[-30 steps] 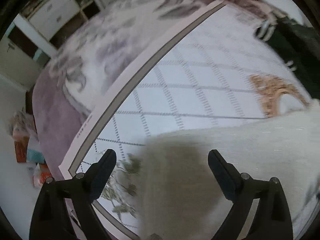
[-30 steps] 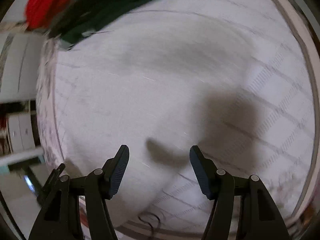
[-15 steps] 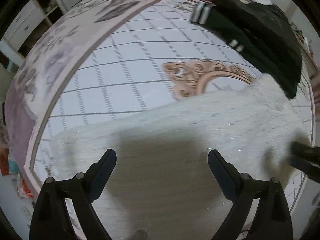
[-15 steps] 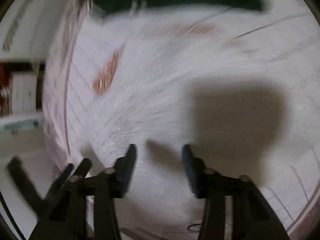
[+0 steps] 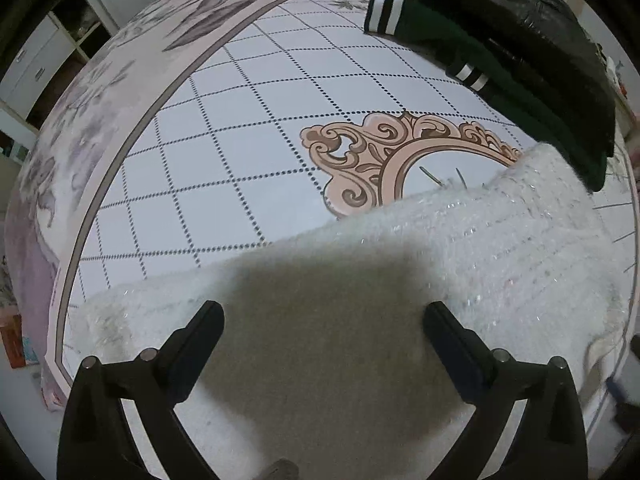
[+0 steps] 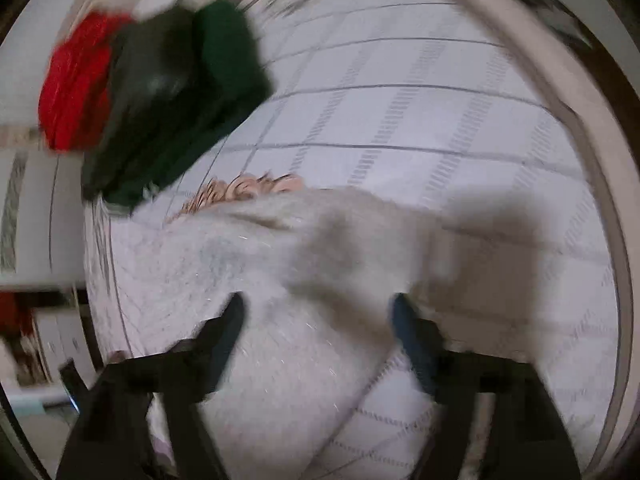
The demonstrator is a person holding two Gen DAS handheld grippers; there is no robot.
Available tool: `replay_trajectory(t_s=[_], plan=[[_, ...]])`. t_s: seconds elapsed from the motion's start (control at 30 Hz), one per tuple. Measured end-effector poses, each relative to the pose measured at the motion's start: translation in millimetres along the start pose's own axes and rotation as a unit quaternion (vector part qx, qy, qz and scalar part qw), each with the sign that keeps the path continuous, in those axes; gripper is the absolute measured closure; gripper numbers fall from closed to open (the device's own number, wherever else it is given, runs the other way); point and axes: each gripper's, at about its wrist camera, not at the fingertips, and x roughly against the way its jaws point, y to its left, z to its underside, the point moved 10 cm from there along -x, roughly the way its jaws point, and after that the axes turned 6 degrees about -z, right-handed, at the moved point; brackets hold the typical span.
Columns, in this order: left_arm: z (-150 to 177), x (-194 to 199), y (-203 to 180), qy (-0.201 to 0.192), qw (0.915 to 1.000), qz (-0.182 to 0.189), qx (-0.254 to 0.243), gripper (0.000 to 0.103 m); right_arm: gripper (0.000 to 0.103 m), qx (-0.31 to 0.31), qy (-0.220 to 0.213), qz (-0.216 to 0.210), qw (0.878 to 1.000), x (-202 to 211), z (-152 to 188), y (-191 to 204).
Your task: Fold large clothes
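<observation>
- The white fuzzy sweater (image 5: 460,264) lies spread on the bed (image 5: 248,160), flat for folding.
- Left tool (image 5: 323,330) and right tool (image 6: 316,322) hover over it, released, holding nothing.
- A dark garment pile (image 5: 520,52) sits aside, likely already handled.

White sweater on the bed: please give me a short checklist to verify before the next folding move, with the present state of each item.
1. Left gripper open: ok.
2. Right gripper open: ok.
3. White sweater lies on the bedspread: ok.
4. Sweater lies flat without wrinkles: cannot tell, the right view is blurred.
5. Dark clothes clear of the sweater: not ok, they touch or overlap its far corner.
</observation>
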Motion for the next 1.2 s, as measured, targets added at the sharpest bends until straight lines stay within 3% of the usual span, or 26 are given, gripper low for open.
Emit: replay_trajectory(t_s=[0.03,0.13,0.17,0.2,0.23,0.27,0.43,0.53,0.63,0.7,0.8,0.87,0.9,0.97,1.07,1.2], plan=[[4,3,6,0.002,0.9999,-0.006,0.01,0.0,0.012,-0.015,0.005,-0.007,1.0,-6,12,-3],[10,6,22,-0.004,0.9992,-0.027,0.03,0.0,0.012,-0.09,0.075,-0.038,0.992,-58,27,-36],[13,7,28,-0.007,0.9988,-0.032,0.037,0.0,0.011,-0.112,0.086,-0.055,0.988,-74,29,-39],[15,7,31,-0.008,0.9986,-0.031,0.042,0.0,0.018,-0.119,0.07,-0.066,0.988,-77,23,-38],[18,9,34,-0.01,0.9985,-0.025,0.048,0.0,0.044,-0.102,0.054,-0.079,0.99,-76,19,-28],[20,11,36,-0.011,0.9983,-0.018,0.054,0.0,0.093,-0.077,0.049,-0.1,0.991,-73,20,-16],[40,23,36,-0.012,0.9987,-0.005,0.048,0.0,0.095,-0.121,0.043,-0.078,0.989,-45,54,-41],[62,22,29,0.009,0.9994,-0.001,0.035,0.0,0.094,-0.122,0.071,-0.012,0.99,-17,89,-71],[85,15,22,0.028,0.9993,-0.008,0.022,0.0,0.086,-0.075,0.128,0.062,0.987,5,115,-82],[94,8,19,0.038,0.999,-0.006,0.022,0.0,0.079,-0.031,0.14,0.106,0.984,20,117,-73],[101,-1,17,0.044,0.9987,-0.008,0.025,0.0,0.073,0.062,0.095,0.18,0.977,41,103,-41],[103,-7,18,0.048,0.9984,-0.005,0.029,0.0,0.06,0.142,0.071,0.211,0.965,42,99,-2],[103,-9,18,0.048,0.9984,-0.004,0.031,0.0,0.053,0.17,0.063,0.205,0.962,38,101,20],[101,-11,21,0.046,0.9984,-0.005,0.032,0.0,0.049,0.209,0.068,0.158,0.963,18,107,60],[98,-14,24,0.044,0.9986,-0.006,0.029,0.0,0.049,0.24,0.122,0.104,0.957,-33,119,100],[94,-17,27,0.041,0.9988,-0.005,0.028,0.0,0.051,0.272,0.153,0.092,0.946,-83,121,122]])
